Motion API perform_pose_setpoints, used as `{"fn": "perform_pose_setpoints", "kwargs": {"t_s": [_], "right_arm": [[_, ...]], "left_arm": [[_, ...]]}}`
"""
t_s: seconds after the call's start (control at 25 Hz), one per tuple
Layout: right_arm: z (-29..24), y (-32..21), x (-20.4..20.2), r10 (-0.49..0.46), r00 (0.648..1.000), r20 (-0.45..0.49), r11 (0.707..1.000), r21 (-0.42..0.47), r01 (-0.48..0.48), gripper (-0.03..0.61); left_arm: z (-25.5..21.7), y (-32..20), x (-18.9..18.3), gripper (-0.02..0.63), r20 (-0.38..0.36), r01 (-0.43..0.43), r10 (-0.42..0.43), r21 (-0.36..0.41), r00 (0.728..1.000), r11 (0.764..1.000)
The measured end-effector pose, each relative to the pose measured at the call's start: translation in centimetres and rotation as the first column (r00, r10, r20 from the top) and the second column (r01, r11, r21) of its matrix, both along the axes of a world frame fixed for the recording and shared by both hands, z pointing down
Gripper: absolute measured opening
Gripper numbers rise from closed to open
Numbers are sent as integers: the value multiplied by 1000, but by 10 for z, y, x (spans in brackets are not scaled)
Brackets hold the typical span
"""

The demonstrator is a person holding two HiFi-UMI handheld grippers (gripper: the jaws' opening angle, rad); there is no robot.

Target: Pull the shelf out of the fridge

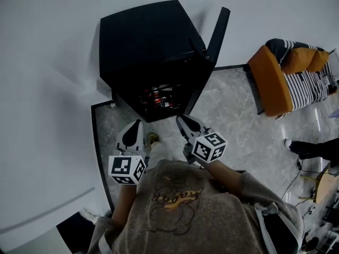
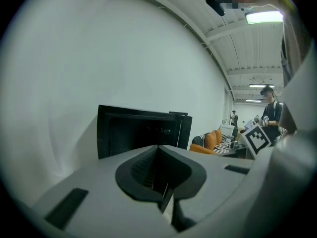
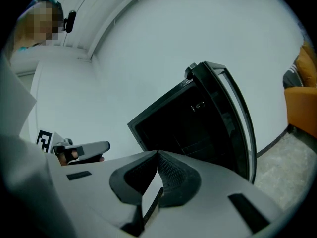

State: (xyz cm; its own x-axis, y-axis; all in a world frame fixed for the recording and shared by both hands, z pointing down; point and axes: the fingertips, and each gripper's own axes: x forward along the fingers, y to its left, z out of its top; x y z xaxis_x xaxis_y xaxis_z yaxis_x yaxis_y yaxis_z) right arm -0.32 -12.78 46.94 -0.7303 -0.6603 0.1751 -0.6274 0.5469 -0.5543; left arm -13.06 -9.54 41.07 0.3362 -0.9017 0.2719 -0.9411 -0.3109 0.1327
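While one fridge [image 1: 148, 46] gapes, perhaps stocked, left gripper [image 1: 137, 125], right gripper [image 1: 181, 120] both pressed together.

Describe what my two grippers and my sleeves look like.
Both the left gripper and right gripper have light grey bodies with black ribbed pads, each carrying a white cube of black square markers. The person wears a grey-brown short-sleeved T-shirt with a printed graphic.
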Motion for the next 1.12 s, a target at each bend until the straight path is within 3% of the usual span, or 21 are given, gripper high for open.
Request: {"fn": "perform_pose_setpoints", "kwargs": {"t_s": [0.36,0.64,0.96,1.12], "right_arm": [[32,-38,-15,53,995,90,994,-105,-43,23],[74,-64,-31,80,985,151,969,-242,-42,25],[118,-101,-47,184,944,273,929,-361,-77,28],[139,-113,-56,241,902,357,895,-442,-64,104]], "left_arm": [[12,-26,-10,6,1,-14,14,-29,1000,999],[19,-41,-14,5,6,-32,32,-55,999,998],[32,-56,-17,6,6,-54,55,-86,998,995],[38,-60,-16,5,5,-64,64,-101,998,993]]}}
